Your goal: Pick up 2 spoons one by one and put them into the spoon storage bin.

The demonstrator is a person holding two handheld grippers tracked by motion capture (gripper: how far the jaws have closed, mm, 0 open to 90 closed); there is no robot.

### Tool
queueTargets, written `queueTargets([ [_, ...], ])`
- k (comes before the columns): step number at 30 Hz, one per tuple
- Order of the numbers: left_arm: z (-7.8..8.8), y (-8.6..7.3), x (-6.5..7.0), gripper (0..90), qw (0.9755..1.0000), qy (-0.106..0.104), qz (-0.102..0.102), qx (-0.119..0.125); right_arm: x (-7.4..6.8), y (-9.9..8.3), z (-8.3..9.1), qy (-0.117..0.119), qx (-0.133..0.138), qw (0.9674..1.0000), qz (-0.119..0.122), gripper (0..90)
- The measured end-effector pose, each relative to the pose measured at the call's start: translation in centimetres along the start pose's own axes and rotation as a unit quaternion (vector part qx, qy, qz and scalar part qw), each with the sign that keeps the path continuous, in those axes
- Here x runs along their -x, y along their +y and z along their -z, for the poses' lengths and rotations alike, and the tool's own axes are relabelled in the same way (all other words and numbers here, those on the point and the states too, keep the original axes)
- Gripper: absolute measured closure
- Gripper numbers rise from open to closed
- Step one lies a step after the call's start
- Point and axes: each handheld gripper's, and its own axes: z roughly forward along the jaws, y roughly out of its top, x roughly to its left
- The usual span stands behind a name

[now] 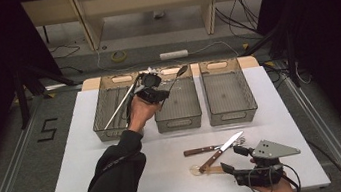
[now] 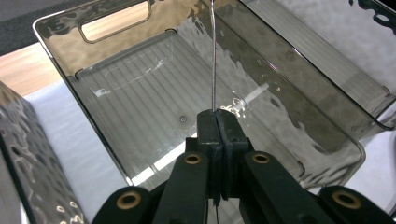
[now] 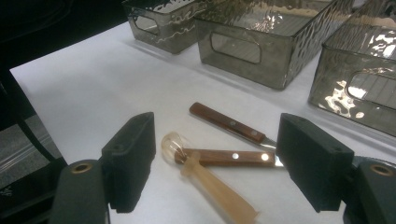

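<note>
— Over the middle bin (image 1: 176, 106), the left tool (image 1: 157, 94) is clamped tight on a spoon (image 1: 179, 73), its handle pinched between the pads!

— Right tool (image 1: 231, 159) gapes wide, holding nothing; two knives (image 3: 227, 124) and a pale spoon (image 3: 205, 179) lie just ahead on the bench (image 1: 119, 179).
</note>
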Motion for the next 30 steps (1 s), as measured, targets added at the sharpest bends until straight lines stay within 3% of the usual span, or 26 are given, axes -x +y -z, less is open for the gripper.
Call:
queueTargets([
  [15, -1.9, -0.2, 0.3, 87.6, 0.9993, -0.002, 0.03, -0.021, -0.1, 0.0, 0.0, 0.0, 0.0, 1.0, 0.001, 29.6],
  [16, -2.0, -0.2, 0.3, 85.5, 0.9992, -0.005, 0.033, -0.022, -0.1, 0.0, 0.0, 0.001, 0.001, 1.0, 0.001, 29.6],
  [17, -2.1, -0.1, 0.4, 77.0, 0.9991, -0.005, 0.035, -0.024, 0.0, 0.0, 0.0, 0.001, 0.0, 1.0, 0.001, 29.6],
  [22, -1.4, 0.2, 0.6, 58.1, 0.9995, 0.001, 0.021, -0.023, 0.0, 0.0, 0.0, 0.001, 0.001, 1.0, 0.002, 29.6],
  [30, 2.1, -0.2, 1.6, 40.4, 0.9995, -0.03, -0.004, 0.005, 0.0, 0.0, -0.1, 0.008, -0.01, 0.9999, 0.001, 29.6],
])
